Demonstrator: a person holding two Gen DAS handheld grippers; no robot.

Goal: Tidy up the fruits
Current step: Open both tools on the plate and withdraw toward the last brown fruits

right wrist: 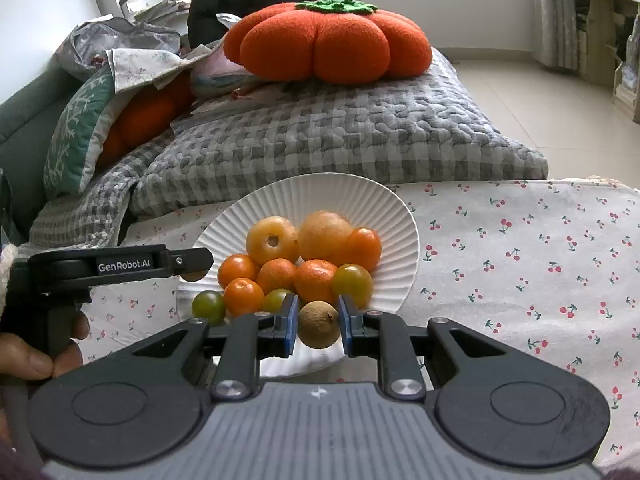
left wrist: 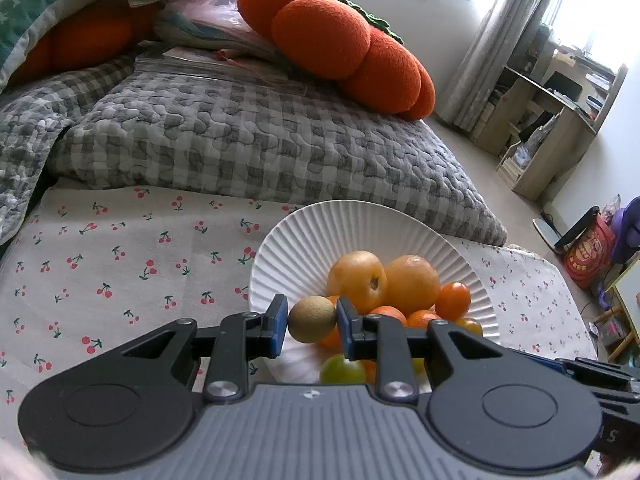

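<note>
The left hand-held gripper (left wrist: pixel 312 322) pinches a small round brown fruit (left wrist: pixel 312 324) between its blue pads (left wrist: pixel 279 322), holding it over the near rim of the white ribbed plate (left wrist: pixel 320 224). The right hand-held gripper (right wrist: pixel 319 322) likewise has its blue pads (right wrist: pixel 290 322) closed against a second brown fruit (right wrist: pixel 319 325), also at the near edge of the plate (right wrist: pixel 320 192). In the right wrist view the left hand-held gripper (right wrist: pixel 196 270) shows from the side at the plate's left edge, with the person's left hand (right wrist: pixel 36 354) on its handle. Just beyond, piled on the plate, lie green tomatoes (right wrist: pixel 208 307), small orange tomatoes (right wrist: pixel 243 297) and, farther back, two larger pale orange fruits (right wrist: pixel 325 236). The plate rests on a cherry-print cloth (right wrist: pixel 520 264) covering the worktop. Behind it lies a grey checked quilt (right wrist: pixel 320 144), and on top of that sits an orange pumpkin-shaped cushion (right wrist: pixel 326 42) with a green stalk.
</note>
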